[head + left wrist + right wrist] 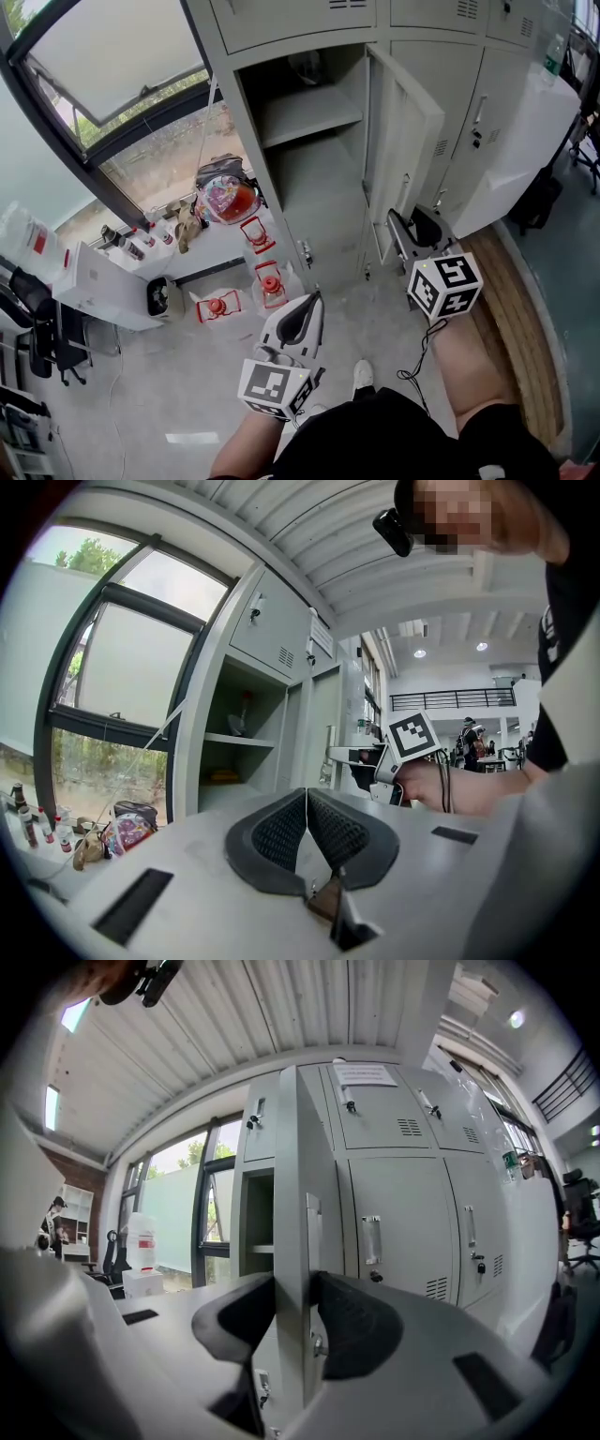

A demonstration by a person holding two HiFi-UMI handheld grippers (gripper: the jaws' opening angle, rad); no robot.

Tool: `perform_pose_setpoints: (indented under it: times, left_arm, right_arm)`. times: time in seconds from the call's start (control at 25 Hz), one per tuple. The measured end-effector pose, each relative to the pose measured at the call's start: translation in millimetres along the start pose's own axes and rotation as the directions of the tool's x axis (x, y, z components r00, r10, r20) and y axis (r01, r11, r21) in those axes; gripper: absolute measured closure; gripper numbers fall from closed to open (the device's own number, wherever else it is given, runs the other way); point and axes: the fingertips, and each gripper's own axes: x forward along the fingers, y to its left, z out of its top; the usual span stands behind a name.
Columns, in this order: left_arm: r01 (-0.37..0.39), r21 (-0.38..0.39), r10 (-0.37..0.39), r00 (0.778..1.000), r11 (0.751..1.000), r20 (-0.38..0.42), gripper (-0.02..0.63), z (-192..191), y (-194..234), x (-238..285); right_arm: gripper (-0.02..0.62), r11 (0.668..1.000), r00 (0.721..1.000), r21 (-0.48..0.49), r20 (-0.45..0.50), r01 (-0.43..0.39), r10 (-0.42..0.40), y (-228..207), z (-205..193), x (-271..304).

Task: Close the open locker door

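Observation:
The grey locker door stands swung out from its open compartment, which holds one shelf. My right gripper is down at the door's lower free edge. In the right gripper view the door edge runs straight between the two dark pads, and the right gripper is shut on it, one pad on each face. My left gripper hangs lower and to the left, above the floor, apart from the locker. Its pads meet with nothing between them, so the left gripper is shut.
Closed lockers continue to the right of the open one. Red lanterns and a colourful bag lie on the floor at the locker's left, under the window. A white box and a black chair stand farther left.

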Motion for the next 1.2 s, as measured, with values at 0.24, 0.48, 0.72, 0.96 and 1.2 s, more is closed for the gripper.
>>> perform_pose_setpoints:
  times: [0.24, 0.48, 0.72, 0.96, 1.2]
  left_arm:
    - [-0.012, 0.008, 0.012, 1.0, 1.0, 0.002, 0.588, 1, 1, 2]
    - [-0.02, 0.004, 0.02, 1.0, 1.0, -0.002, 0.588, 0, 2, 6]
    - [-0.015, 0.001, 0.015, 1.0, 1.0, -0.003, 0.588, -4, 0, 11]
    - [-0.026, 0.0, 0.026, 1.0, 1.0, -0.001, 0.588, -3, 4, 15]
    - [-0.054, -0.003, 0.054, 0.998, 0.999, -0.011, 0.588, -3, 10, 22]
  right_arm:
    - [0.405, 1.0, 1.0, -0.009, 0.005, -0.023, 0.023, 5, 0, 2]
    - [0.403, 0.999, 0.999, -0.016, 0.004, -0.048, 0.048, 12, 1, 6]
    - [0.399, 0.996, 0.996, -0.012, 0.004, -0.093, 0.093, 24, 0, 11]
    - [0.394, 0.987, 0.987, -0.025, 0.002, -0.16, 0.16, 44, 1, 21]
    - [0.405, 0.965, 0.966, -0.052, -0.003, -0.259, 0.259, 69, 1, 34]
